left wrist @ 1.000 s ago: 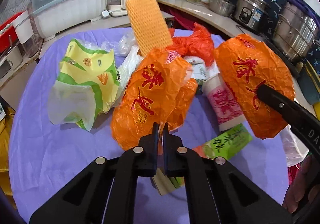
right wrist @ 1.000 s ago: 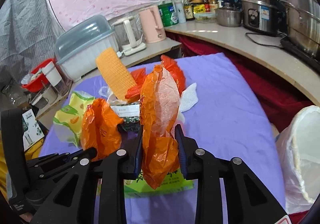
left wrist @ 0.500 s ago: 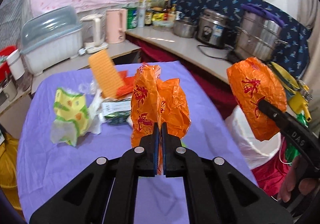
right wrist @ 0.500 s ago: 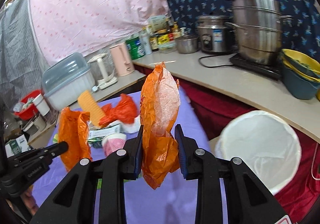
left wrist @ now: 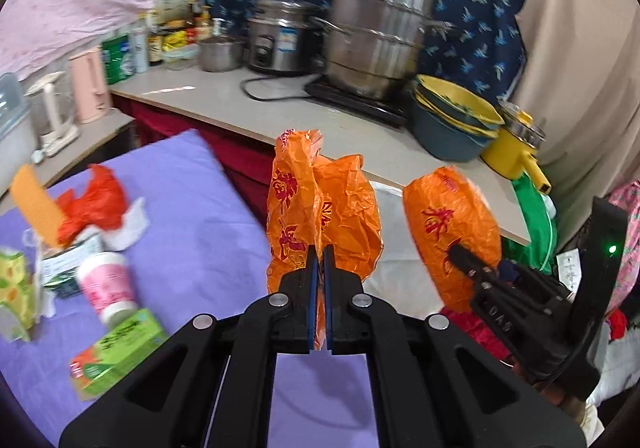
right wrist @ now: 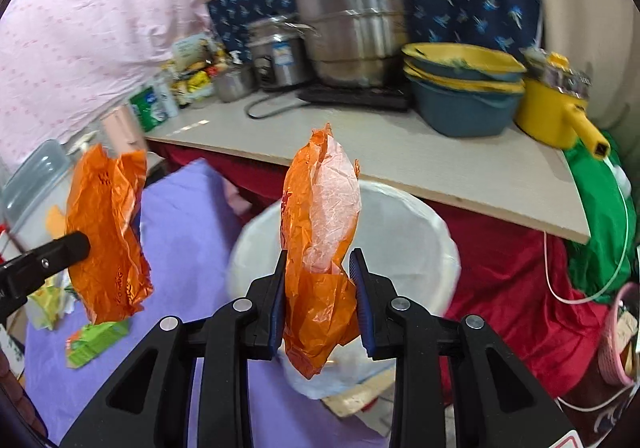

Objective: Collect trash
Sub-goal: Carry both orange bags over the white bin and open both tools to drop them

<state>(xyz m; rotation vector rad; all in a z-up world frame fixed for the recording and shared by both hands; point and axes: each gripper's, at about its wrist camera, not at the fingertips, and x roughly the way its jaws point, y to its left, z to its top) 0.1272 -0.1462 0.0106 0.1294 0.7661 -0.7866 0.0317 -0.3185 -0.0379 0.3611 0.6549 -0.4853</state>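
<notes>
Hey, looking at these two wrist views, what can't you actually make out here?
- Inside of the white-lined trash bin: right wrist view, blocked by the right gripper's orange bag.
- Same bin, left wrist view: mostly behind the left gripper's orange bag.
- Counter bottle labels: blurred, too small.

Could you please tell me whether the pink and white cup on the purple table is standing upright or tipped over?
Tipped over: the pink and white cup lies on its side on the purple table, beside the green box.
</notes>
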